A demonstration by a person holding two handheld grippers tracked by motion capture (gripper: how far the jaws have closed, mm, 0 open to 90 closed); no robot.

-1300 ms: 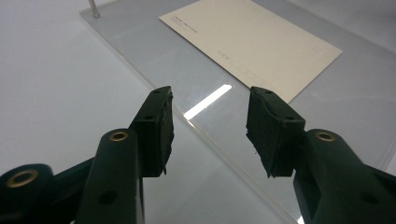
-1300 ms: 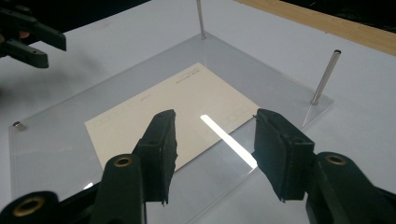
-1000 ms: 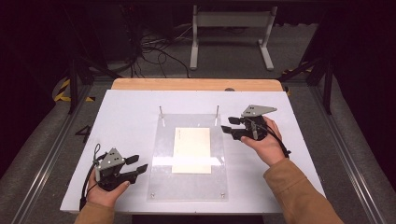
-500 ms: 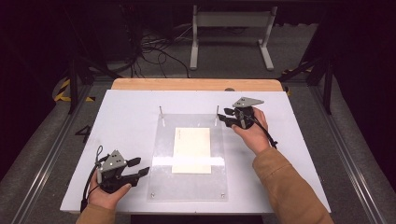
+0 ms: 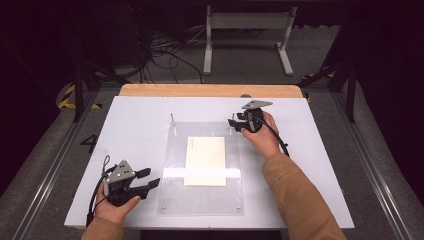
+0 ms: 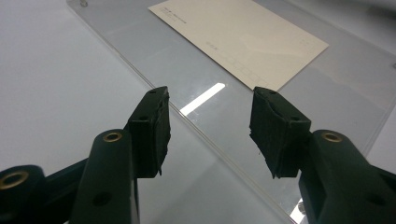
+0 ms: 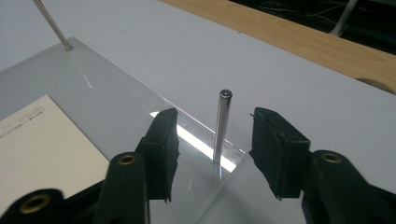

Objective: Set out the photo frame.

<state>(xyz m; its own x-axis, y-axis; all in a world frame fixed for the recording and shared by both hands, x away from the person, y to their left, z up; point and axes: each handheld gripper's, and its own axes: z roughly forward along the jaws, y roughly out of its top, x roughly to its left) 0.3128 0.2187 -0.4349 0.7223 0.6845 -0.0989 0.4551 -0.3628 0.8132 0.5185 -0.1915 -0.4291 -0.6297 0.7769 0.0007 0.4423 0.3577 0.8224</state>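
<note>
A clear acrylic plate point(image 5: 200, 195) lies mid-table with a cream card point(image 5: 206, 160) on it. Two thin metal pins stand at its far corners, one left point(image 5: 173, 119) and one right point(image 5: 232, 119). My right gripper point(image 5: 233, 124) is at the right pin. In the right gripper view that pin point(image 7: 222, 123) stands upright between the jaws of my right gripper point(image 7: 212, 116), which have just been opening and do not touch it. My left gripper point(image 5: 150, 178) rests open at the plate's near-left edge. In the left gripper view, my left gripper point(image 6: 210, 100) holds nothing, and the card point(image 6: 243, 32) lies beyond.
The white tabletop point(image 5: 135, 125) ends at a wooden strip point(image 5: 210, 90) along the far side. Small screws point(image 5: 238, 209) mark the plate's near corners. Behind the table are a metal stand point(image 5: 247, 20) and floor cables point(image 5: 165, 50).
My right gripper has moved left and away from me, from beside the plate's right edge to the far right pin, which now stands between its jaws. The left gripper has stayed put.
</note>
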